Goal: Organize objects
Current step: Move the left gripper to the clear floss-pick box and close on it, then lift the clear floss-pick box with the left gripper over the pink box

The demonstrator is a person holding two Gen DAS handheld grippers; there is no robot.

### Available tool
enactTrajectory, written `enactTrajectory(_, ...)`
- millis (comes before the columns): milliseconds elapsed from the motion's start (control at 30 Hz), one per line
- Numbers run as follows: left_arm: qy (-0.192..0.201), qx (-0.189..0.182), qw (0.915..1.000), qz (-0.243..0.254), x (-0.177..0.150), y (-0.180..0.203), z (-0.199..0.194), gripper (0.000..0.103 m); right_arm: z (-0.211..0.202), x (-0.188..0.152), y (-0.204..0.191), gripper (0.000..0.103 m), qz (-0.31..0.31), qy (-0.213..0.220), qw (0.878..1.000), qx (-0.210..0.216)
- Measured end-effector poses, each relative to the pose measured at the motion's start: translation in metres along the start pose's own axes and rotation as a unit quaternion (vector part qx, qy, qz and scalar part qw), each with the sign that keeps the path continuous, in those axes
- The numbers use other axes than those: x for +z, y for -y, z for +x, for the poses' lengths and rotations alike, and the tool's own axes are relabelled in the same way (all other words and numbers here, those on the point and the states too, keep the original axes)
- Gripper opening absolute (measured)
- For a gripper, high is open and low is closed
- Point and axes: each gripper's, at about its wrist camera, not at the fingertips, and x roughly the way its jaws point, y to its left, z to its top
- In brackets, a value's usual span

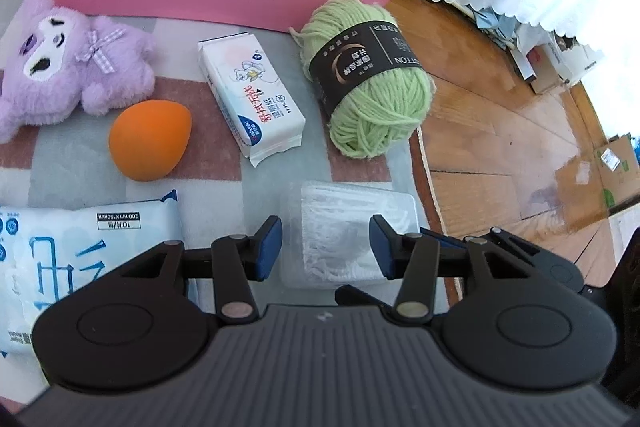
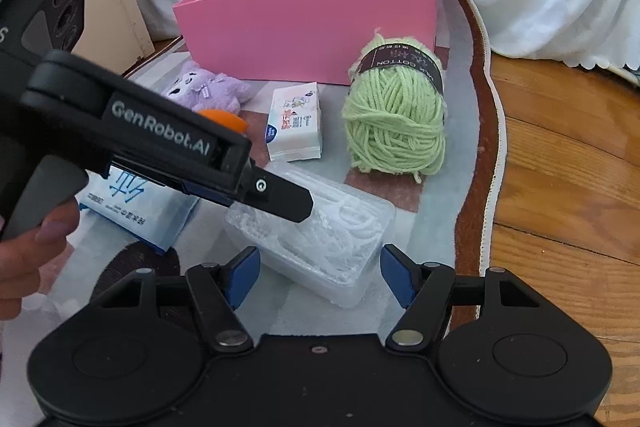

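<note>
Your left gripper (image 1: pixel 326 247) is nearer: the clear plastic box (image 1: pixel 352 231) lies between its apart tongs, long axis pointing ahead. Your right gripper (image 2: pixel 320 279) also gapes.

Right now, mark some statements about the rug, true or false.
1. The green yarn ball lies inside the pink box. False: it lies on the rug in front of it.
2. The orange sponge sits between the purple plush toy and the tissue pack. True.
3. The left gripper straddles a clear plastic case. True.
4. The purple plush toy is held in the jaws of the right gripper. False: it lies on the rug.
</note>
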Motion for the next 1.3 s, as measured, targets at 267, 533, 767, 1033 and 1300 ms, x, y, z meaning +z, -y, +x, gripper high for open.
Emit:
enactTrajectory(267, 0.006, -0.003, 1.0, -0.005, -0.004, -0.002, 0.001, 0.051, 0.008, 0.005, 0.001, 0.073, 0.017, -0.017, 1.0, 0.003)
enactTrajectory(533, 0.001, 0.005, 1.0, -0.006, -0.005, -0.001, 0.002, 0.055, 0.012, 0.004, -0.009, 0.074, -0.018, -0.008, 1.0, -0.02)
enactTrajectory(767, 0.003, 0.028, 0.9989, 0.037, -0.011, 0.014, -0.007, 0.056, 0.009, 0.006, -0.022, 0.074, -0.039, -0.006, 0.998, -0.043)
enactTrajectory(1033, 0.035, 0.04, 0.998, 0.036, -0.009, 0.018, -0.037, 0.056, 0.0, 0.025, -0.042, 0.074, -0.069, 0.006, 0.995, -0.067)
enactTrajectory(1300, 0.066, 0.023, 0.9973, 0.02, 0.001, 0.011, -0.081, 0.052, -0.018, 0.054, -0.064, 0.074, -0.095, 0.016, 0.991, -0.091)
